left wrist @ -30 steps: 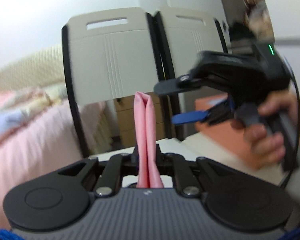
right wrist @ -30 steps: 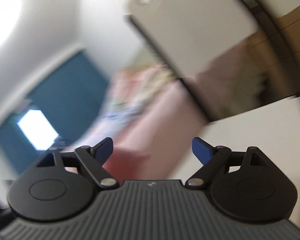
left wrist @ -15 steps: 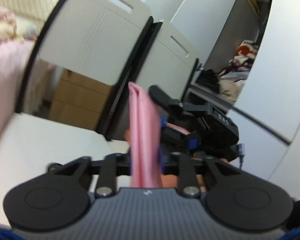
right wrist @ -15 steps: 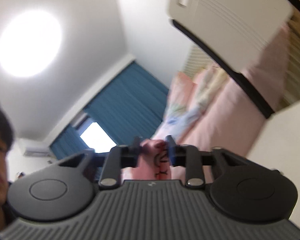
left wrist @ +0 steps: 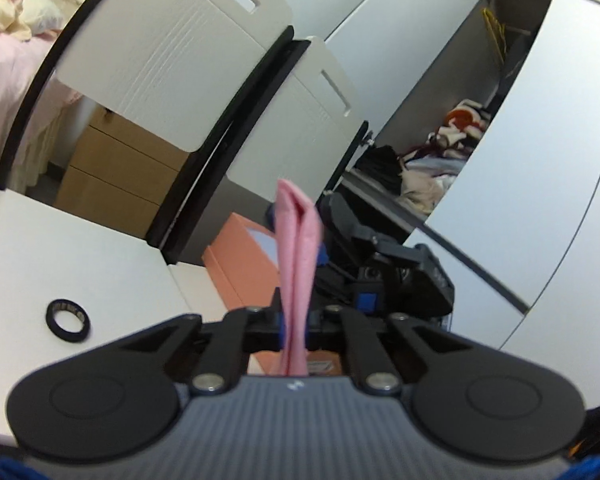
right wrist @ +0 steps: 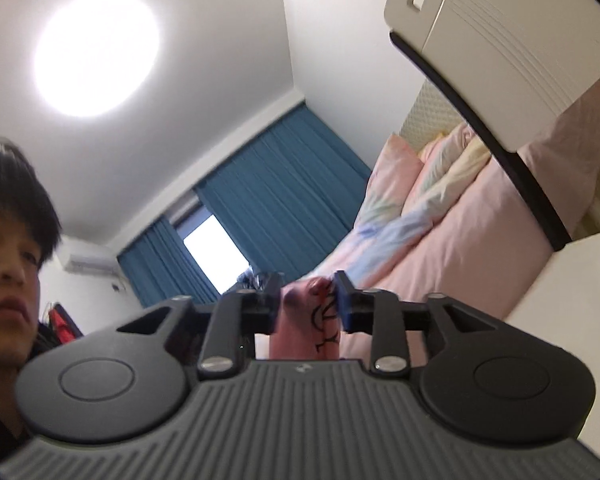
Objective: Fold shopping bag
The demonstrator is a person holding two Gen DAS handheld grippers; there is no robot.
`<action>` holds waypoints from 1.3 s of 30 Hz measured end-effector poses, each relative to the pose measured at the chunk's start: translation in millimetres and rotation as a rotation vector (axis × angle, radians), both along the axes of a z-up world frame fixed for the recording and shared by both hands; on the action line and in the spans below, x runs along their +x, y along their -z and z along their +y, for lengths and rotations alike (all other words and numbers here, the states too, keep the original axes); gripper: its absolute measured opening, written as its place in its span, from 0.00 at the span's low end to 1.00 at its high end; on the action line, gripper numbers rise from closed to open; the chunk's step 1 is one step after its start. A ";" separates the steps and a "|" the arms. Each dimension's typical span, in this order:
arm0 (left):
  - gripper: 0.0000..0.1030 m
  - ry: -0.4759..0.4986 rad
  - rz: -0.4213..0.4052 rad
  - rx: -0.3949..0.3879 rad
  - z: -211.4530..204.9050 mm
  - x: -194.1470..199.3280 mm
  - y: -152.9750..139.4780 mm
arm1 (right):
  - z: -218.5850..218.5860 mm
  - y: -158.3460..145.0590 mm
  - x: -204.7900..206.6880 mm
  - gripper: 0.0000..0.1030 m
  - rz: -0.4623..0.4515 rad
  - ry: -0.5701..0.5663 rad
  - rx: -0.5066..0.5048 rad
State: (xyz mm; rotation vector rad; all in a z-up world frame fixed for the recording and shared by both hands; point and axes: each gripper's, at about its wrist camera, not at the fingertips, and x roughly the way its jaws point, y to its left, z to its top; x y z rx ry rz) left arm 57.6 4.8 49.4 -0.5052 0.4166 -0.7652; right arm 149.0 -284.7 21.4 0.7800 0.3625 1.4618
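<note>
The pink shopping bag point(left wrist: 298, 248) is a narrow folded strip standing up between the fingers of my left gripper point(left wrist: 296, 326), which is shut on it. The right gripper's body point(left wrist: 384, 276) shows just behind the strip in the left wrist view. In the right wrist view my right gripper point(right wrist: 308, 308) is shut on the bag point(right wrist: 312, 324), pink fabric with black lettering, bunched between its jaws. Both grippers hold the bag above the white table point(left wrist: 80, 248). The rest of the bag is hidden.
A black ring point(left wrist: 67, 316) lies on the table at the left. An orange box point(left wrist: 240, 260) sits beyond the table edge. Two white chair backs point(left wrist: 172, 64) stand behind the table. A pink bed point(right wrist: 460, 264) and the person's face point(right wrist: 8, 264) appear in the right wrist view.
My right gripper was open and empty; it came in to the bag and shut on it. My left gripper, holding the bag throughout, swung right and tilted.
</note>
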 end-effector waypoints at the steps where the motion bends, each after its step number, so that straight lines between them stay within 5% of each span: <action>1: 0.08 0.009 -0.006 -0.011 0.5 -0.2 -0.9 | 1.9 1.0 1.1 0.53 -0.001 -0.009 -0.012; 2: 0.08 0.013 -0.011 -0.022 1.2 -0.6 -1.5 | 4.3 1.3 0.1 0.64 -0.009 -0.038 -0.013; 5: 0.08 0.024 -0.003 -0.024 -1.3 2.1 -1.8 | 7.6 -3.3 -7.3 0.64 -0.044 -0.044 -0.016; 8: 0.11 0.048 -0.022 -0.017 -2.7 -1.9 -4.2 | 7.9 -9.0 -12.2 0.36 -0.072 -0.027 -0.028; 14: 0.31 0.113 -0.045 -0.075 3.5 -6.7 -7.8 | 3.9 -15.1 -16.9 0.23 -0.126 -0.083 0.014; 21: 0.32 0.223 -0.052 -0.163 8.5 -8.8 -8.1 | -3.8 -28.8 -31.7 0.23 -0.197 -0.138 0.066; 26: 0.12 0.229 -0.065 -0.169 6.0 -14.1 -10.2 | -7.6 -29.5 -32.2 0.23 -0.202 -0.140 0.074; 31: 0.10 0.029 -0.065 -0.002 -0.3 -22.2 -12.0 | -14.2 -18.2 -21.8 0.28 -0.141 -0.016 0.008; 35: 0.10 -0.245 -0.074 0.196 0.7 -35.2 -12.5 | -12.7 -13.7 -16.8 0.28 -0.127 0.142 -0.100; 39: 0.11 -0.511 -0.058 0.461 -11.1 -38.7 -6.3 | 17.6 -8.6 -12.6 0.28 -0.161 0.361 -0.412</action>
